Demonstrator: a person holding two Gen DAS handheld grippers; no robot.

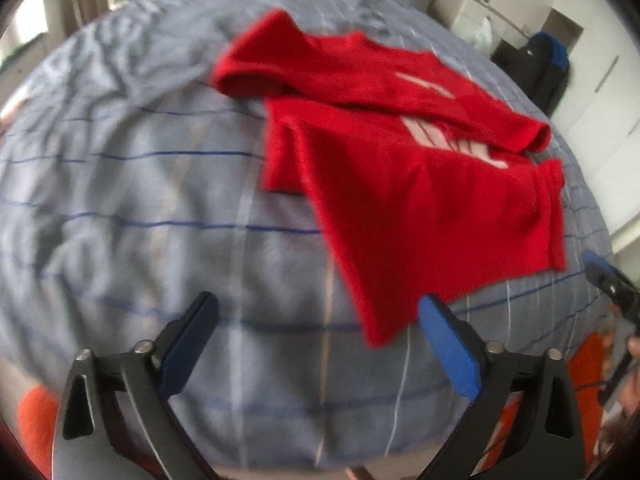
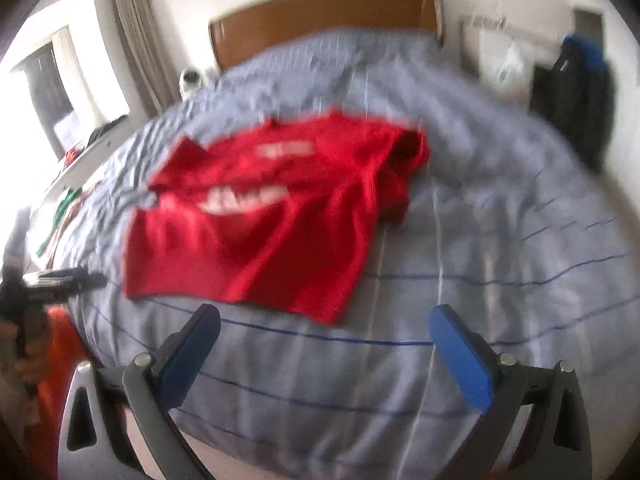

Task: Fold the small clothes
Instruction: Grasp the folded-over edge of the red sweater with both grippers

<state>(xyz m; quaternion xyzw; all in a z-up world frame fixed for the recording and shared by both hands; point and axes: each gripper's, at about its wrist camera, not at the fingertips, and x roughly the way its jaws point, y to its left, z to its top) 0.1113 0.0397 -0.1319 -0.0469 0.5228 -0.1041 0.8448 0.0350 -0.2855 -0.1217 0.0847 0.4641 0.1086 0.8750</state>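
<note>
1. A red shirt [image 1: 404,184] lies on the bed [image 1: 140,200], right of centre in the left wrist view and left of centre in the right wrist view [image 2: 260,216].
2. It is crumpled, not folded: the upper part is bunched and doubled over, one sleeve end rolls up at the upper left of the left view, and pale lettering shows across the front. Only the lower part lies roughly flat. Both pictures are blurred, so finer creases cannot be read.
3. The left gripper [image 1: 320,344] sits at the bottom of its own view, fingers spread wide with nothing between them. The shirt's near corner lies just beyond the tip of its blue right-hand finger [image 1: 448,352]; whether they touch I cannot tell.
4. The right gripper [image 2: 324,352] is likewise spread and empty, over bare cover just below the shirt's lower hem.
5. Each gripper also shows at the edge of the other's view, held in a hand [image 2: 28,356] at the left edge of the right view.
6. Judged from this, no fold has been made. Grasping the shirt, spreading it flat and every fold are still to do.
</note>
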